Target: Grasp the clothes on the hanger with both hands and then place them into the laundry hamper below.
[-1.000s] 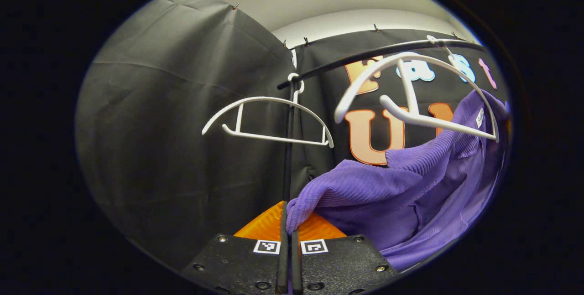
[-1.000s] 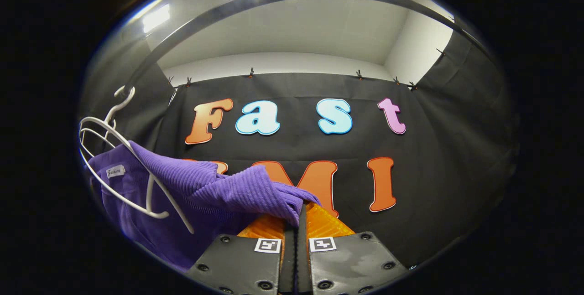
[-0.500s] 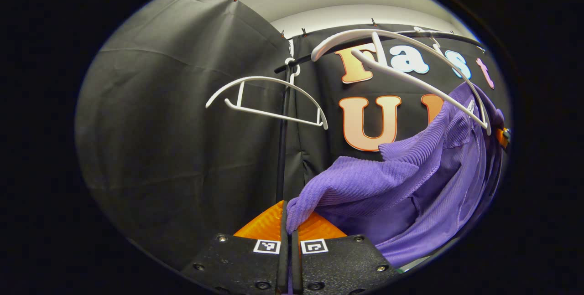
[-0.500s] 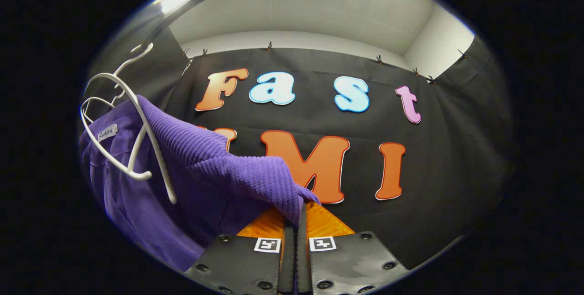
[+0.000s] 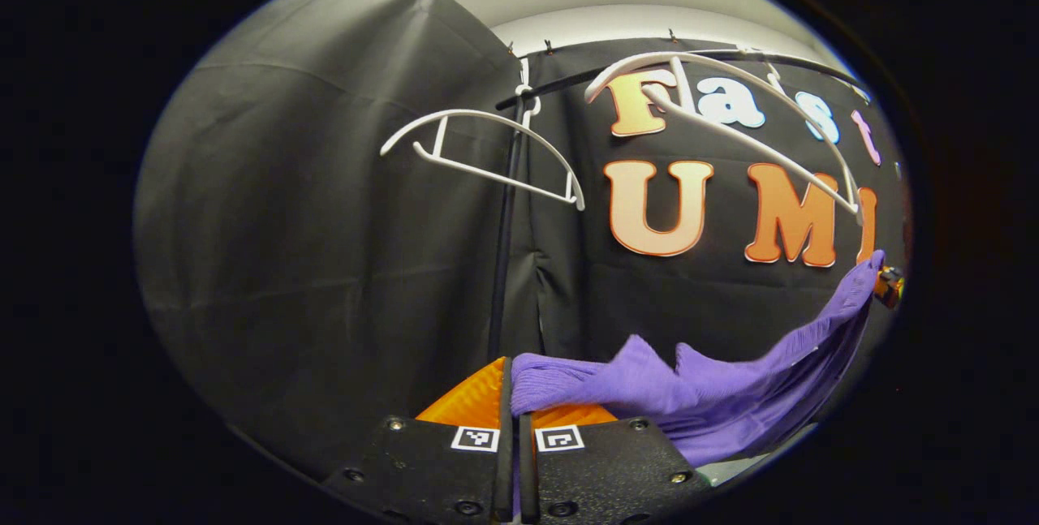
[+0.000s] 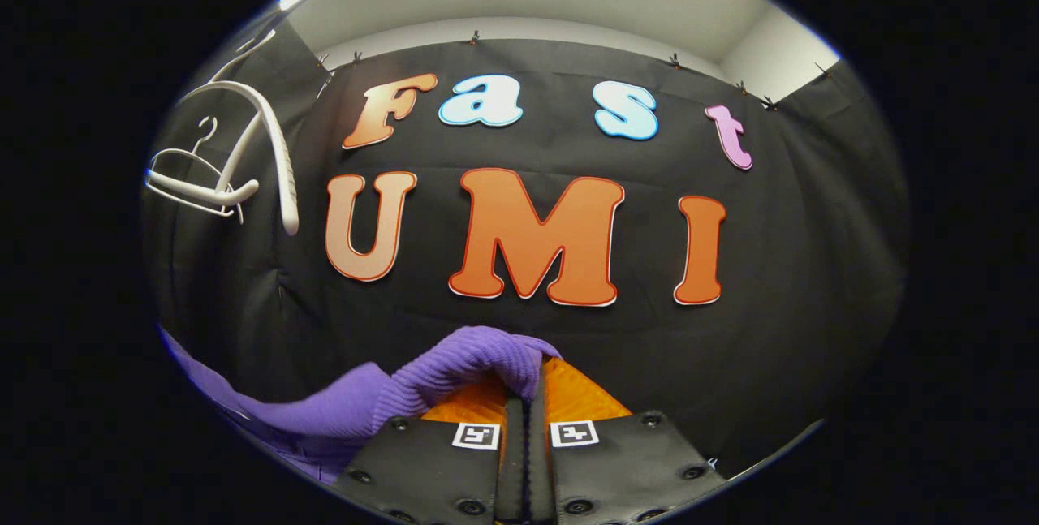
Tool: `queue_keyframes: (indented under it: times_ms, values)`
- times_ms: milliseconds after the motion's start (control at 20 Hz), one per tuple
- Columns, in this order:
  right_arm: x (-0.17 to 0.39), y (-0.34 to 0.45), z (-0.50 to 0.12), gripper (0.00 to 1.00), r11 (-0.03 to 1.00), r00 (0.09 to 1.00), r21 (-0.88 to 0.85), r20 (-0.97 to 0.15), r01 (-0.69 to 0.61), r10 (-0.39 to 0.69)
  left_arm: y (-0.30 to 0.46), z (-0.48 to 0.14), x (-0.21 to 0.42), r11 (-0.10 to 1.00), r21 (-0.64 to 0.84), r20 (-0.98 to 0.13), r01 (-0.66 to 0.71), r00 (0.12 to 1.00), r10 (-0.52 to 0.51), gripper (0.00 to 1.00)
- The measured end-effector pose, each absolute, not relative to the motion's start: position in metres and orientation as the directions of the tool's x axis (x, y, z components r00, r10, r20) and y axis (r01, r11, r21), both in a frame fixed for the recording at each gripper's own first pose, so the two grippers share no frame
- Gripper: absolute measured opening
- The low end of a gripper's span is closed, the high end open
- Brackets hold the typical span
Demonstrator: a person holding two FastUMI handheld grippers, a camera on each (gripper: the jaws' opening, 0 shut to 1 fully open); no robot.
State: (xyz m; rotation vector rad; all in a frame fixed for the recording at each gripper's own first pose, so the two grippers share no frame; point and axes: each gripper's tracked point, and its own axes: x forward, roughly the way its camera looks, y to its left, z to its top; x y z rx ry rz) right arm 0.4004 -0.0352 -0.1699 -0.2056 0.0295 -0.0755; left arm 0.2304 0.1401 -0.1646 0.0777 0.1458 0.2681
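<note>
While black cloth walls the booth, left gripper [image 5: 511, 395] and right gripper [image 6: 532, 387] pinching purple garment [image 5: 714, 395].

My left gripper [image 5: 511, 419] pinches the purple garment [image 5: 714, 395], which stretches away rightward. Two bare white hangers [image 5: 487, 156] hang on the rail [image 5: 649, 66] above.

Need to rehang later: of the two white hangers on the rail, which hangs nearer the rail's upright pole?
The smaller-looking white hanger, its hook beside the black upright pole. The other hanger hangs farther right along the rail; both are bare.
</note>
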Motion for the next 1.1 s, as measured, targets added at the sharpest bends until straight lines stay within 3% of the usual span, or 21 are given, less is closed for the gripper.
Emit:
queue_keyframes:
  times_ms: [150, 200, 400, 700, 1100]
  values:
    - [0.384, -0.050, -0.164, 0.05, 0.979, 0.995, -0.185, -0.019, 0.091, -0.097, 0.134, -0.171, 0.223, 0.965, 0.086, -0.165, -0.249, 0.951, 0.260, 0.01]
    - [0.378, -0.054, -0.159, 0.10, 0.981, 0.995, -0.170, -0.016, 0.095, -0.100, 0.130, -0.171, 0.222, 0.968, 0.075, -0.170, -0.241, 0.953, 0.250, 0.03]
    - [0.351, -0.062, -0.134, 0.10, 0.981, 0.997, -0.176, 0.002, 0.081, -0.082, 0.129, -0.166, 0.211, 0.969, 0.109, -0.186, -0.223, 0.953, 0.240, 0.03]
    - [0.313, -0.029, -0.128, 0.10, 0.991, 0.999, -0.127, -0.018, -0.041, 0.039, 0.116, -0.158, 0.198, 0.972, 0.090, -0.197, -0.218, 0.953, 0.231, 0.03]
    - [0.273, 0.068, -0.203, 0.10, 0.954, 0.949, -0.114, -0.190, -0.277, 0.252, 0.037, -0.207, 0.195, 0.997, 0.053, -0.319, -0.049, 0.946, 0.063, 0.03]
